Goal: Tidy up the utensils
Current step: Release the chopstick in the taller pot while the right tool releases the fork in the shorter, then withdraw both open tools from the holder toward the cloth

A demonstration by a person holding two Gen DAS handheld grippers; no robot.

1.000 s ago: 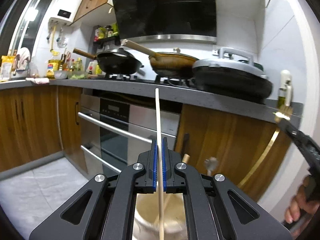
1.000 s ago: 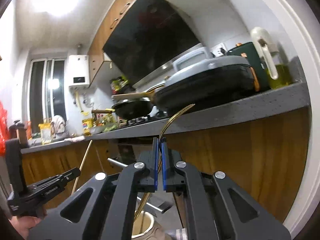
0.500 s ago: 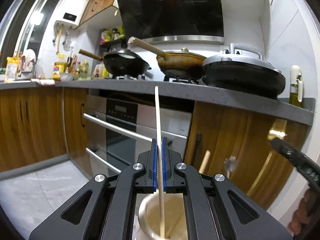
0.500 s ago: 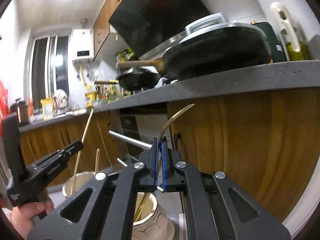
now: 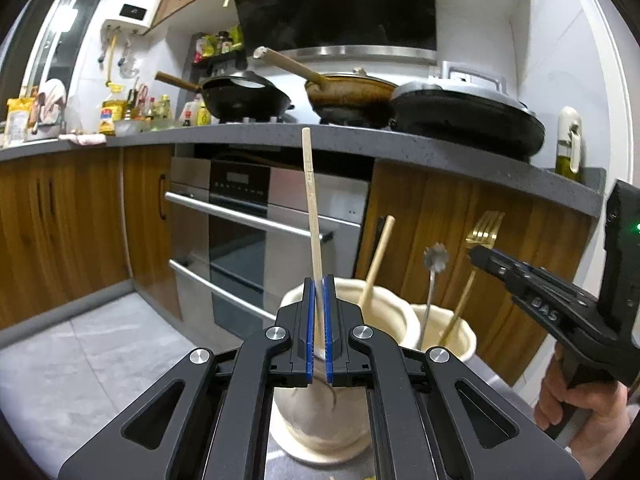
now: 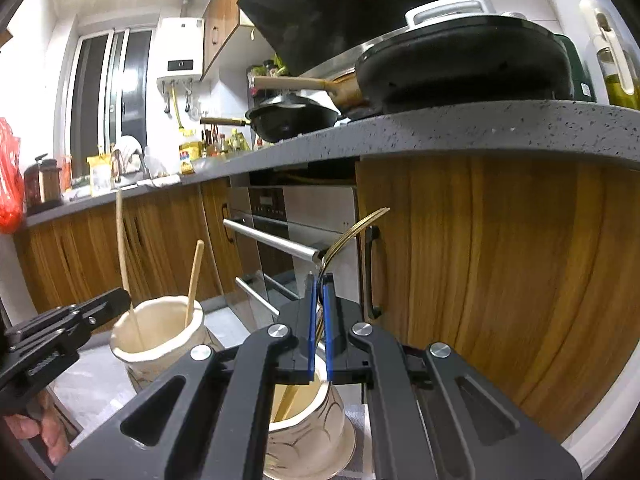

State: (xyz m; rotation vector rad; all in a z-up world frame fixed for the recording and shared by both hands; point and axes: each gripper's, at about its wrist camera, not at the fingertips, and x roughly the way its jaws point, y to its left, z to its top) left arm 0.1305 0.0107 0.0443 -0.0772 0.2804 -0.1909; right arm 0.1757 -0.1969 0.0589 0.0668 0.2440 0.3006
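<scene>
**Lowering 2 utensils into 2 cups**

Holding a wooden chopstick (image 5: pixel 311 208) upright, the left gripper (image 5: pixel 317 328) has its blue pads pressed together on the lower shaft, and the stick's lower end reaches down into the near cup (image 5: pixel 320 400). 1 more chopstick (image 5: pixel 376 260) already leans inside that cup. The right gripper (image 6: pixel 318 320) is likewise clamped, on the thin handle of a gold fork (image 6: pixel 348 236), tines up and curving away, with the handle's end inside the second cup (image 6: pixel 308 428). From the left view, that cup also holds a silver utensil with a small toothed head (image 5: pixel 436 258); what kind it is, I cannot quite make out.

The chopstick looks light, stiff and slightly grippy, being bare wood; a hold low on the shaft, as now, leaves a long free top that could swing if the pads slacken unevenly. The fork is probably heavier at the tine end and smooth metal, so it may pivot or slip between the pads; a grip near mid-handle would balance it better. Both cups appear to be ceramic, likely fragile and easy to tip, standing just beside each other on a grey surface (image 5: pixel 100 360), so each release wants to be gentle.
</scene>
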